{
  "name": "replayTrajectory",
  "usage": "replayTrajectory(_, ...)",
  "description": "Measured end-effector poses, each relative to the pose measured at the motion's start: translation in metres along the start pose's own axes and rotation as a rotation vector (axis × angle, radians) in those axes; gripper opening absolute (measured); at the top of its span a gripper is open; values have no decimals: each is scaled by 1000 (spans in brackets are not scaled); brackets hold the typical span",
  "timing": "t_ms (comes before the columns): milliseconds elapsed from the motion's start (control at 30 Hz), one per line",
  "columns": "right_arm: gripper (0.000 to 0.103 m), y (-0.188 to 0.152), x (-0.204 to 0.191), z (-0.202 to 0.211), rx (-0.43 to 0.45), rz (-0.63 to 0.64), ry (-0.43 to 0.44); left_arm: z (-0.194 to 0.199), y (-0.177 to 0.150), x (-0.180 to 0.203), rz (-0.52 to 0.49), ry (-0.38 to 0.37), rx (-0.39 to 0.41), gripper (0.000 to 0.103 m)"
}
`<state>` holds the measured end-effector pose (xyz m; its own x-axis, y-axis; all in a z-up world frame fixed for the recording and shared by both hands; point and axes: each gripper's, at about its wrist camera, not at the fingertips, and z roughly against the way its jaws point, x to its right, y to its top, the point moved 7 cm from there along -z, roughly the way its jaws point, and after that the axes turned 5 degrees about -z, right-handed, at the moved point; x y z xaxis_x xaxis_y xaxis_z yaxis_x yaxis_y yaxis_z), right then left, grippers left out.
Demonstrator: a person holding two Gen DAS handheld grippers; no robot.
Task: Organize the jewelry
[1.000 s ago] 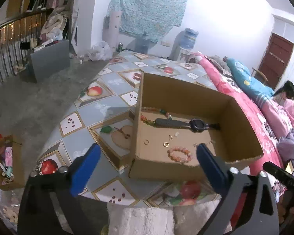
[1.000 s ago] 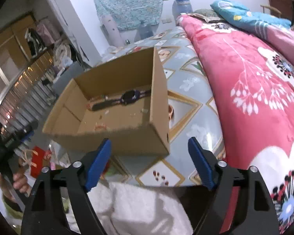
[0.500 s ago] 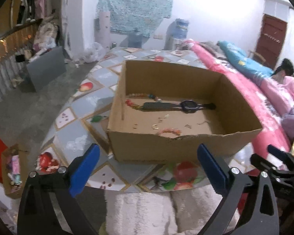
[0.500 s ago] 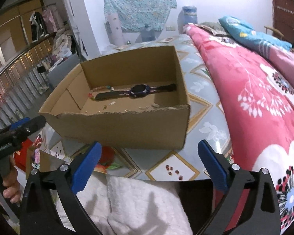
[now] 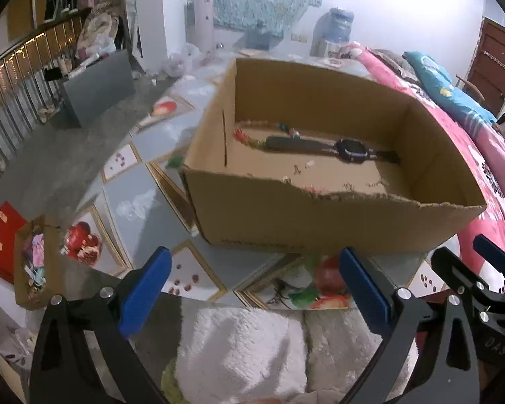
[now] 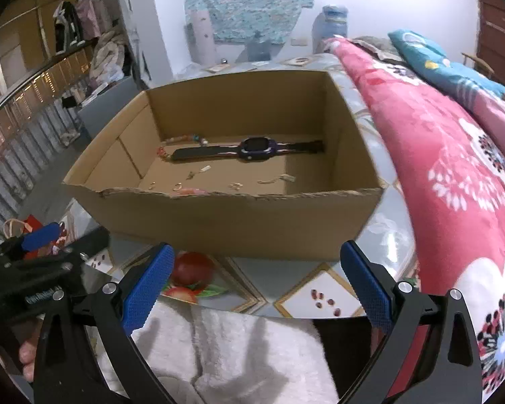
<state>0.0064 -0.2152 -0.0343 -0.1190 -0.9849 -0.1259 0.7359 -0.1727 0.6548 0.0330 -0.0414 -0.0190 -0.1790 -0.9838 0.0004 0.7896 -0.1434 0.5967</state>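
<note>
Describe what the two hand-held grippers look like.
Both look alike. The right hand-held gripper has two black arms with silver bolts, each ending in a blue pad with a fine grid texture. The left hand-held gripper has the same black frame and blue pads; white lettering on its body shows in the right view.

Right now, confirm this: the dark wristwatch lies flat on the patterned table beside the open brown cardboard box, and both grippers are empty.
Wrong in one respect: the dark wristwatch lies flat inside the open brown cardboard box, on its floor, not beside it on the patterned table. The right wrist view shows it. Both grippers are indeed empty.
</note>
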Motion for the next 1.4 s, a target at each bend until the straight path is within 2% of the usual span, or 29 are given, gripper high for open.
replayTrajectory(733,95,1,2,-14,-34,-10,-54,-7,7,7,-74,74,9,97)
replayTrajectory(1400,95,1,11,-21,-64,-31,-68,-19,7,11,-76,70,-32,97)
